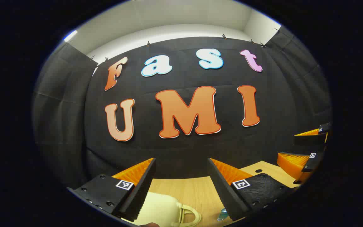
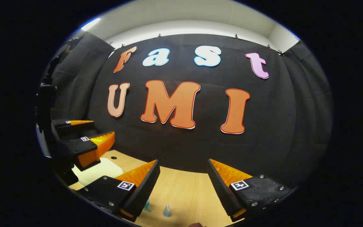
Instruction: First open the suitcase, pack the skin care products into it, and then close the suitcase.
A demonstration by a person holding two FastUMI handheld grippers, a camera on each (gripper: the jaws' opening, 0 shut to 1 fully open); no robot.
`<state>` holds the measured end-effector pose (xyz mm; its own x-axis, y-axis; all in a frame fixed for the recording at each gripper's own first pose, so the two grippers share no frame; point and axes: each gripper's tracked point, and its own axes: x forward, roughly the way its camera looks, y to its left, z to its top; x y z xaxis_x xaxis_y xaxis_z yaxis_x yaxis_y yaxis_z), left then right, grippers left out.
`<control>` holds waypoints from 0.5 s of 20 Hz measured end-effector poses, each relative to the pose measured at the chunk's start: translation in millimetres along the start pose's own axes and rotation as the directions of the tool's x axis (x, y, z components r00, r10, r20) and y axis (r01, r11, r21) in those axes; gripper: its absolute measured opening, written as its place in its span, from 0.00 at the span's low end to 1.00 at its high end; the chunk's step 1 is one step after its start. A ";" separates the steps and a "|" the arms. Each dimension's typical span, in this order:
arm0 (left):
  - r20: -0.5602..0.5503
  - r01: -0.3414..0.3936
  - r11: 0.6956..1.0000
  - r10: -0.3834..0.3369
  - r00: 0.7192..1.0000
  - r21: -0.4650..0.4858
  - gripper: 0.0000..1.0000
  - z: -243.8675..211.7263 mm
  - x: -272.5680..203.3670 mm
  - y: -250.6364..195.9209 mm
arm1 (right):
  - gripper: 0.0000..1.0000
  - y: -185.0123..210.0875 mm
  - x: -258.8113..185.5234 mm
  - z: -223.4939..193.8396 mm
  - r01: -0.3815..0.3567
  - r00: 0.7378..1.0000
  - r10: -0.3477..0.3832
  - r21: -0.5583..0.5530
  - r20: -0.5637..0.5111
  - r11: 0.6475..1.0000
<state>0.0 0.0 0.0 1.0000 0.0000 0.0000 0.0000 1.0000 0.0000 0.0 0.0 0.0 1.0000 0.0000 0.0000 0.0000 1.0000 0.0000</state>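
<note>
none of the three steps looks done, judging from how things lie. nearest, the left tool (image 1: 181, 186) has its fingers spread wide with nothing between them, raised above the wooden surface (image 1: 194, 192); just below and a little left of its fingertips sits the pale cream suitcase (image 1: 162, 209), its handle (image 1: 189, 214) toward the gap between the fingers, and what can be seen of its shell looks shut, though much of it is cut off at the bottom edge. a small bluish item (image 1: 222, 216) peeks from under that tool's right finger, probably one of the skin care products. the right tool (image 2: 183, 183) is likewise gaping and empty, hovering over the surface, with two small teal-capped skin care products (image 2: 167, 210) standing just beneath its fingertips, apart from the suitcase. farther off to its left the suitcase shows as a cream patch under the other tool. so opening comes first, then packing, then closing; everything is left to do.
</note>
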 end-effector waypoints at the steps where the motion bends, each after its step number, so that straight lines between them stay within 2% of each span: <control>1: -0.001 0.003 1.000 -0.003 1.000 0.001 0.98 0.2 0.2 -0.4 | 0.95 -1.6 -1.8 2.1 0.002 1.000 -0.002 0.015 0.013 1.000; 2: 0.000 0.001 1.000 -0.001 1.000 0.006 1.00 -0.2 -0.4 0.3 | 0.95 -2.3 0.4 4.1 0.005 1.000 -0.005 0.023 0.024 1.000; 5: 0.001 -0.004 1.000 0.004 1.000 0.022 0.97 -0.4 -2.4 2.3 | 0.95 -7.3 0.0 -0.3 0.014 1.000 -0.015 0.024 0.012 1.000; 6: -0.004 -0.005 1.000 0.005 1.000 0.021 1.00 -1.7 -2.3 1.8 | 0.95 -8.7 -0.5 -4.6 0.014 1.000 -0.014 0.024 -0.001 1.000; 7: -0.013 -0.003 1.000 0.003 1.000 0.024 0.97 -3.4 -3.3 0.6 | 0.95 -8.2 -1.2 -5.8 0.015 1.000 -0.015 0.030 -0.007 0.999; 10: -0.025 -0.009 0.999 0.010 1.000 0.047 0.97 -6.5 -7.1 3.8 | 0.94 -7.4 -3.2 -3.1 0.012 1.000 -0.013 0.066 0.006 0.998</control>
<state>-7.1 3.8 -6.5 0.9996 0.0098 -0.0246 -0.0087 0.9989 0.0469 -3.2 -7.4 -3.1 0.9999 -0.0125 0.0057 0.0121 0.9978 0.0656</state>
